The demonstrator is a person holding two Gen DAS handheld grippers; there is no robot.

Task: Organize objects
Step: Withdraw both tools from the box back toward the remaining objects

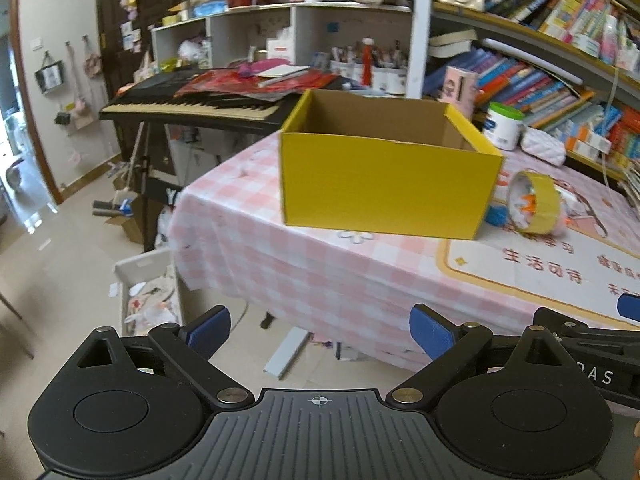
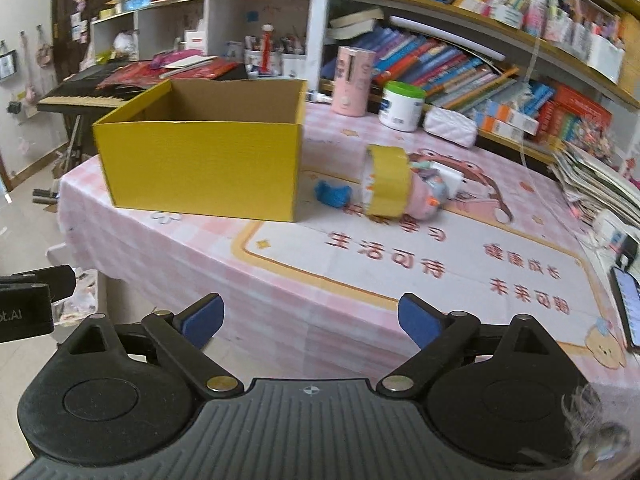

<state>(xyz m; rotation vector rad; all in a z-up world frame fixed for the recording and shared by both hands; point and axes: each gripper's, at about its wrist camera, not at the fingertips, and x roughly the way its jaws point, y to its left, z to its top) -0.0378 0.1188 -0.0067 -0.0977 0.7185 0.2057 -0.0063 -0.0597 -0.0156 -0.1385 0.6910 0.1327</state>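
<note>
An open yellow cardboard box stands on the pink checked tablecloth; it also shows in the right wrist view, and the part of its inside that shows looks empty. To its right lie a yellow tape roll, a small blue object and a pink and white toy. My left gripper is open and empty, short of the table's near edge. My right gripper is open and empty, over the table's front edge.
A printed mat covers the table's right part. A white jar, a pink cylinder and a white pouch stand at the back by bookshelves. A keyboard stands left of the table. A phone lies far right.
</note>
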